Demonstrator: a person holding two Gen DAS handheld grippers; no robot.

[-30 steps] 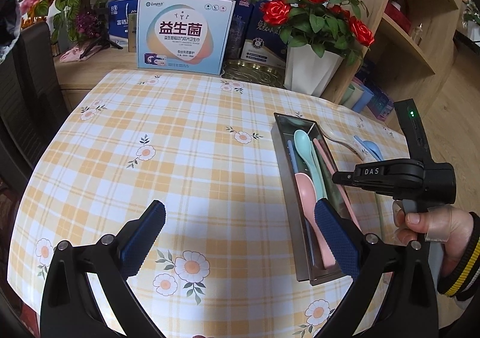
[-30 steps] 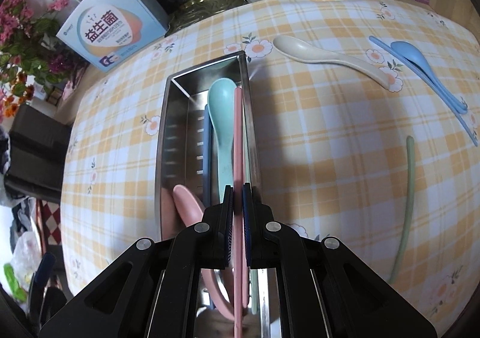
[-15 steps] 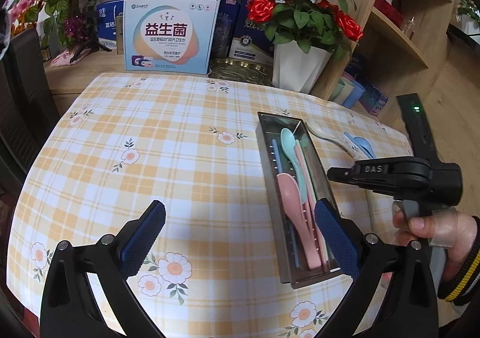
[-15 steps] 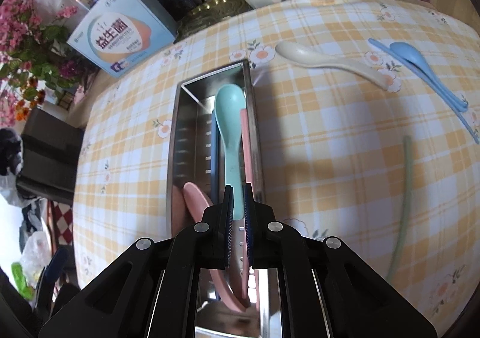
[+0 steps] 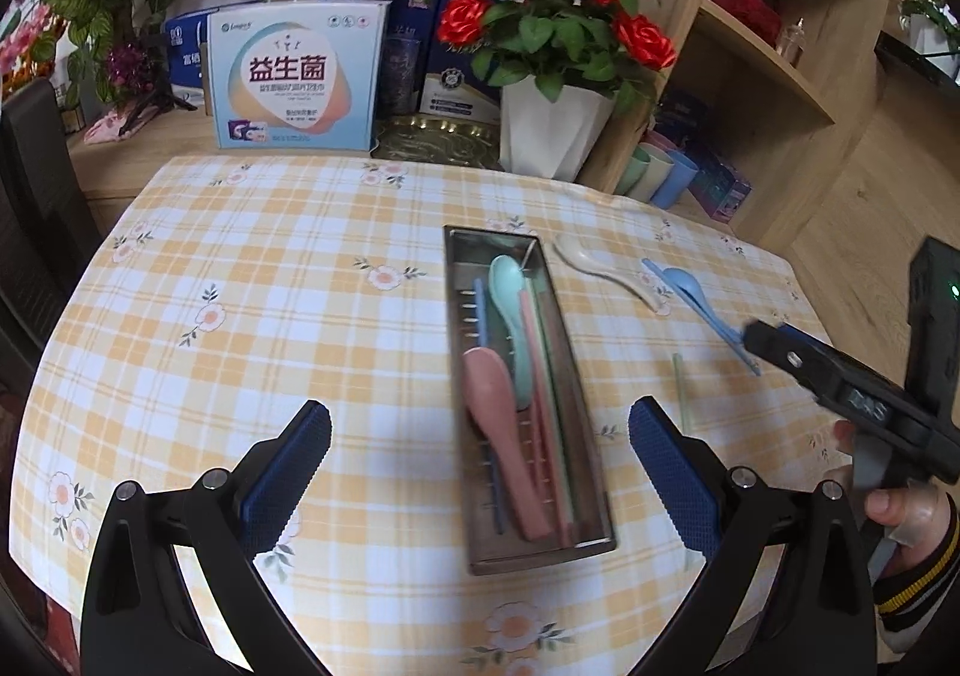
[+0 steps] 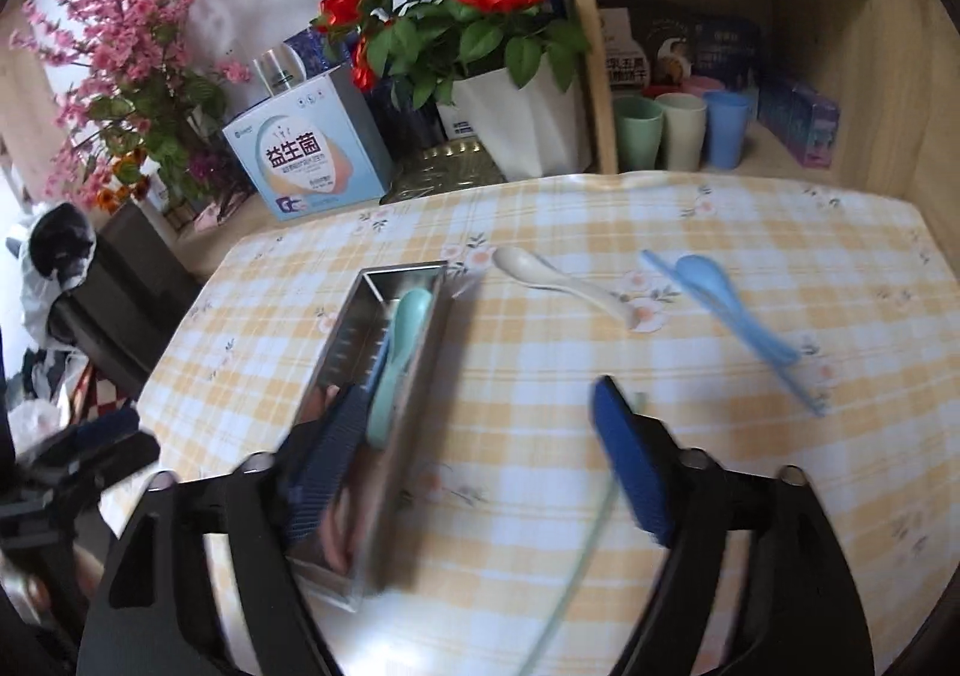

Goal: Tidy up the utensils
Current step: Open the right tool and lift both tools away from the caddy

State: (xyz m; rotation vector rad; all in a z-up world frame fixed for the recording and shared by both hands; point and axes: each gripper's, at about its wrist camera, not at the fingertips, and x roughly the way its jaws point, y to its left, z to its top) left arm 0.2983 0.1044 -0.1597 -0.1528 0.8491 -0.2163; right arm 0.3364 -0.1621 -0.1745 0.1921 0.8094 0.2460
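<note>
From the left wrist view, the left claw (image 5: 477, 451) hangs wide and empty over the near edge of the desk (image 5: 252, 316), as it did a second ago. The steel tray (image 5: 591, 496) now holds the pink chopstick (image 5: 537, 376) beside the teal spoon (image 5: 510, 310) and pink spoon (image 5: 498, 436). The right claw (image 5: 757, 337) has left the tray and sits to the right, cut off by the frame edge. One more utensil is stowed, I judge; the white spoon (image 5: 591, 262), blue spoon (image 5: 690, 286) and green chopstick (image 5: 683, 388) lie outside.

From the right wrist view, the right claw (image 6: 480, 460), pinched on the pink chopstick a second ago, is now spread wide and holds nothing. It has swung right, and the green chopstick (image 6: 591, 550) runs between its fingers, likely the next pick. Motion blur smears the tray (image 6: 414, 424); a finger hides the pink utensils.
</note>
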